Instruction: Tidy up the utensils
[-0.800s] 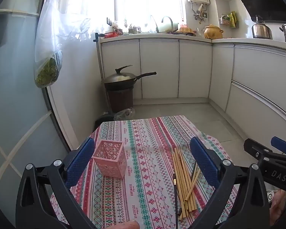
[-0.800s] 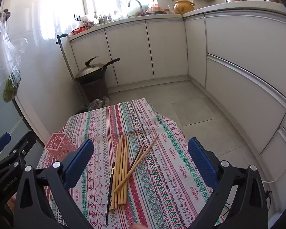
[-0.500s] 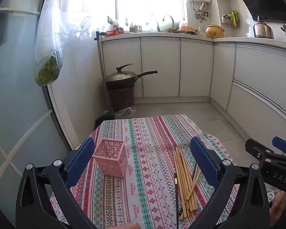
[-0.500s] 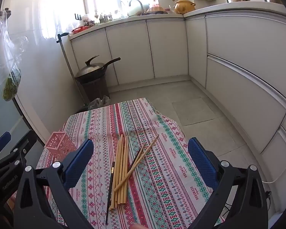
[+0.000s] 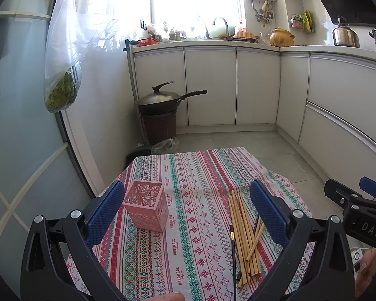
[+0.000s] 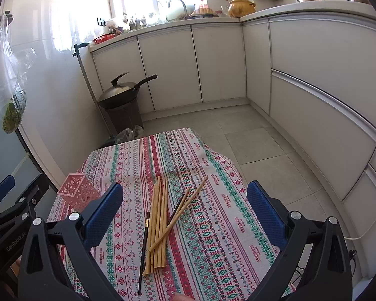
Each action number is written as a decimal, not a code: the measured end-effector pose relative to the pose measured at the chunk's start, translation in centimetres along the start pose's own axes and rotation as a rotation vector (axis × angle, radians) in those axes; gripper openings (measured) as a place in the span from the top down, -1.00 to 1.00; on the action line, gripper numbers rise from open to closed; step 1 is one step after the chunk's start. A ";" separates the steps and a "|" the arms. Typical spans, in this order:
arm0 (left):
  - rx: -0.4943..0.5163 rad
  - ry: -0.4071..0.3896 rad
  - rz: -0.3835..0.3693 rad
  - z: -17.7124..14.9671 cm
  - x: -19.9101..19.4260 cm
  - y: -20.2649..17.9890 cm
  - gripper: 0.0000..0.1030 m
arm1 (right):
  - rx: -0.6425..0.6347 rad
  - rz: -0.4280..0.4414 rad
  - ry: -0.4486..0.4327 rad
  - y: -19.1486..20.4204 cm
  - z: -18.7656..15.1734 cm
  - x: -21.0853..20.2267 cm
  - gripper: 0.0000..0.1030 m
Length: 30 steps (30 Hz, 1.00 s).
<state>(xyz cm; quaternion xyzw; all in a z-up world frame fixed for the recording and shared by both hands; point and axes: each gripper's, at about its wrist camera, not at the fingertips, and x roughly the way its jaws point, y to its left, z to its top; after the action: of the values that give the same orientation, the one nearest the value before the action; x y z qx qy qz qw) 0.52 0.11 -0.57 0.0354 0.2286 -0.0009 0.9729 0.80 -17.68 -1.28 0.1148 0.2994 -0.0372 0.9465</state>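
Observation:
A loose bundle of wooden chopsticks [image 6: 160, 215] with a black one [image 6: 144, 243] lies on the patterned tablecloth [image 6: 213, 225]; it also shows in the left wrist view [image 5: 243, 228]. A pink perforated square holder [image 5: 146, 208] stands upright at the table's left and shows in the right wrist view [image 6: 75, 193]. My left gripper [image 5: 188, 213] is open and empty, held above the near edge, with the holder by its left finger. My right gripper [image 6: 185, 215] is open and empty above the chopsticks.
The tablecloth covers a small table in a kitchen. A lidded wok [image 5: 163, 99] sits on a brown bin beyond the table. White cabinets [image 5: 213, 85] line the back and right. A bag of greens [image 5: 62, 75] hangs at left.
The left wrist view has tilted slightly up and back; the holder and chopsticks sit a little lower in frame. The right gripper has barely moved. Both stay open.

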 end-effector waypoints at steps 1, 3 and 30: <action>-0.002 0.000 0.000 0.0 0.0 0.0 -0.86 | 0.000 0.000 0.000 0.0 0.0 0.0 -0.87; -0.001 0.000 0.000 0.0 0.0 0.0 -0.86 | 0.000 0.001 0.001 -0.1 0.0 0.0 -0.87; -0.001 0.002 -0.001 -0.2 0.1 0.0 -0.86 | 0.001 0.012 0.018 0.3 -0.6 0.8 -0.87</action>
<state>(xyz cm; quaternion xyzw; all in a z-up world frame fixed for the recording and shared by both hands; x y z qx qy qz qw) 0.50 0.10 -0.79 0.0350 0.2298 -0.0014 0.9726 1.16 -17.27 -2.15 0.1171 0.3073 -0.0307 0.9439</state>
